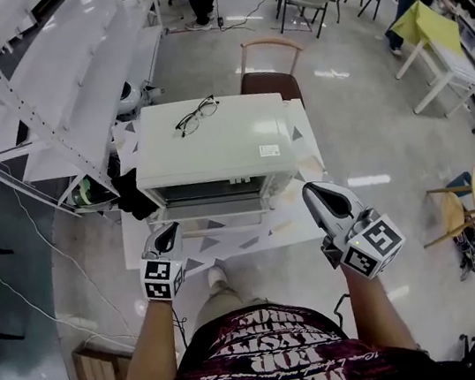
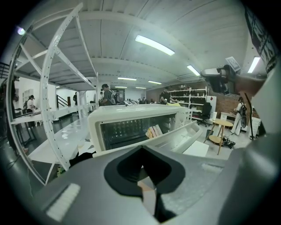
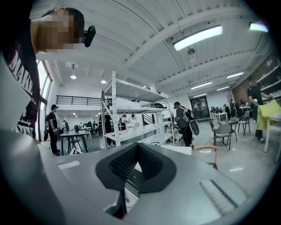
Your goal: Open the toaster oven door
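- Toaster oven (image 1: 213, 148), white and boxy, sits on a white surface (image 1: 254, 240) patterned with grey triangles, directly ahead of the person in the head view.
- Its door (image 1: 215, 219) is swung down and out toward the person, and the dark cavity opening shows above it.
- From the left gripper view the toaster oven (image 2: 131, 127) shows its open front, with the lowered door (image 2: 184, 136) sloping away to the right.
- 1 pair of dark-framed glasses (image 1: 196, 113) lies on top of the oven, near its back edge.
- The left gripper (image 1: 163, 239) is held just in front of the door's left end, without touching it; its jaws are together with nothing between them, as its own view (image 2: 141, 149) shows.
- The right gripper (image 1: 327, 200) is held off the door's right end, clear of it; its jaws are likewise closed and empty (image 3: 138, 145).
- A brown chair (image 1: 269, 81) stands behind the surface.
- A white shelving rack (image 1: 43, 90) runs along the left.
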The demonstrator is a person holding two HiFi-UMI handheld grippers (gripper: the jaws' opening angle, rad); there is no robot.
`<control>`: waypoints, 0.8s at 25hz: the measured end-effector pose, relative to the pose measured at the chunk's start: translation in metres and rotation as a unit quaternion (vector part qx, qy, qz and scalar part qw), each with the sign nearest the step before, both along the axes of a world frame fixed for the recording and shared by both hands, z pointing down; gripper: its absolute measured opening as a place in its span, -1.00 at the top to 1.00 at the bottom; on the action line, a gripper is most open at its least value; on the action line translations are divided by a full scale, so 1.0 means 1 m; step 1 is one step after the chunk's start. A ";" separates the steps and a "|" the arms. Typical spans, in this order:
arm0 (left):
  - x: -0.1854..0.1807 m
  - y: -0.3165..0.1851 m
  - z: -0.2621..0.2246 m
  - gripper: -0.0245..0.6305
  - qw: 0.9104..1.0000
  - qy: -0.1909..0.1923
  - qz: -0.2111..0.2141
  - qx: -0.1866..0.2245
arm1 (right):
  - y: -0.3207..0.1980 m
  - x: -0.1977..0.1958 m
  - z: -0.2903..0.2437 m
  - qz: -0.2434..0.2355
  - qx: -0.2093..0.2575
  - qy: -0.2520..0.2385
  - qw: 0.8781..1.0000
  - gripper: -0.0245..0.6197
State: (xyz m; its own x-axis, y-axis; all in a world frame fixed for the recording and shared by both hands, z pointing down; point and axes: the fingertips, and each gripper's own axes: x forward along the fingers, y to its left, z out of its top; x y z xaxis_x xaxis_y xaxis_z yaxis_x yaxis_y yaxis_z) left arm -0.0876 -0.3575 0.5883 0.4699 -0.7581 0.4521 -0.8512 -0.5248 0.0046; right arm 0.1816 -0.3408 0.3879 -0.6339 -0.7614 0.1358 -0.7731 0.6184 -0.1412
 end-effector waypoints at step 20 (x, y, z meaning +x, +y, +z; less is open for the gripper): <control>0.005 0.052 0.044 0.93 0.999 0.012 0.020 -0.027 | 0.028 -0.017 0.005 -0.022 -0.009 0.015 1.000 0.84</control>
